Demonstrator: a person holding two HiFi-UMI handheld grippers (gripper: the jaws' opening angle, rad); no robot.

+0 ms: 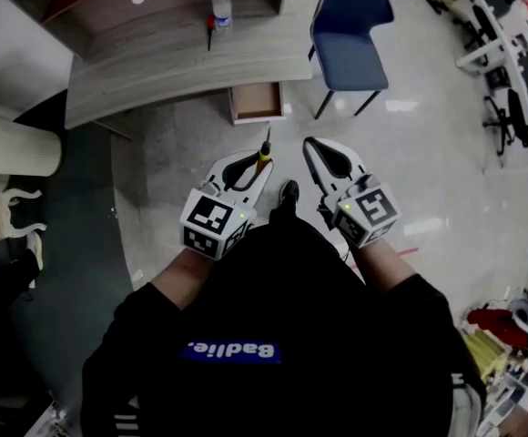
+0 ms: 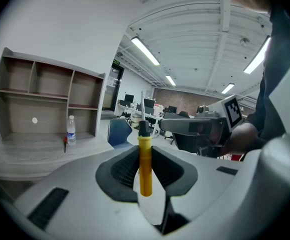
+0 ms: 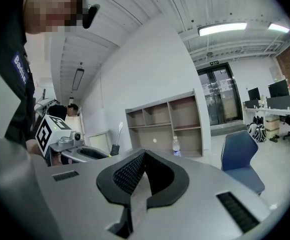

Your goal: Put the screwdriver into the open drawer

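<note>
Between the jaws of the left gripper (image 2: 145, 156) stands the screwdriver (image 2: 145, 165), shaft up. The ribbed pads clamp its yellow handle from both sides. The right gripper (image 3: 143, 155) is closed, with nothing between its jaws.

The step in hand looks like the carry. The open drawer (image 1: 257, 101) juts out from under the counter (image 1: 155, 71), well ahead of both grippers. To do it well, I would keep the clamp firm and bring the left gripper over the drawer's inside. Then tilt the tool so it can lie flat, and let go only when it is low between the drawer walls. The right gripper should stay clear to the side.

Only the head view shows the drawer and how far off it lies; neither gripper view catches it. Only the left gripper view shows the pads pressing on the handle. From the head view only the tool's yellow collar and dark shaft peek past the jaws.
</note>
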